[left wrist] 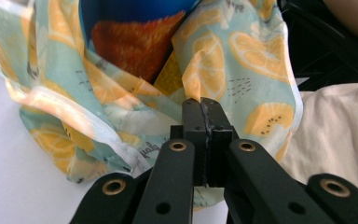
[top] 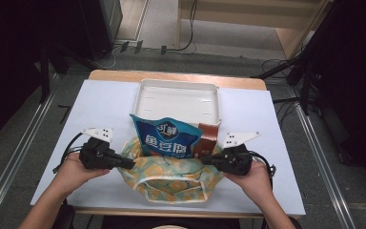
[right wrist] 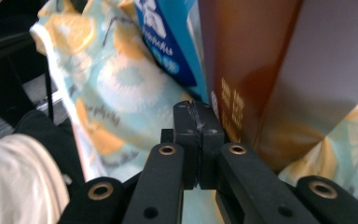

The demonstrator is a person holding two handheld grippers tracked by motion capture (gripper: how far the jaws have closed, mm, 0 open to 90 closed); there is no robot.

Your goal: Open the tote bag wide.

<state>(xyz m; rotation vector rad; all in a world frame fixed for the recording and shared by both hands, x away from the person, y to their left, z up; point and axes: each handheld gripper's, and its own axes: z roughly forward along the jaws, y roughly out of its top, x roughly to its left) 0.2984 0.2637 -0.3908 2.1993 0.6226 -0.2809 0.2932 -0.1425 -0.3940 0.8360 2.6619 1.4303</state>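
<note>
Your left gripper (top: 129, 164) has its black jaws pressed together on the left rim of the fabric bag (top: 171, 179), pinching a fold of the cloth. In the left gripper view (left wrist: 204, 105) you can see that fold, soft and creased, pale teal printed with orange and lemon slices, with a white stitched hem drooping to the left of the jaws. Just beyond the jaw tips that view looks into the bag's mouth at the blue snack packet (left wrist: 135, 32), which there shows a glossy orange-brown food picture.

From above, the same blue snack packet (top: 167, 138) stands upright between your two grippers, crinkly foil with large white Chinese characters across a darker band; I cannot read the smaller print. Right beside it, nearer your right gripper, stands the brown carton (top: 208, 138), stiff and flat-sided. Beyond both, farther from your hands, the white tray (top: 145, 98) sits on the white table cover (top: 100, 102), shallow, rectangular, with rounded corners.

Your right gripper (top: 205, 160) is likewise clamped shut on the bag's right rim. In the right gripper view (right wrist: 196, 108) the carton (right wrist: 256, 60) rises just past the jaws, smooth brown with small gold lettering too blurred to read, and the packet's (right wrist: 168, 37) blue edge sits to its left.
</note>
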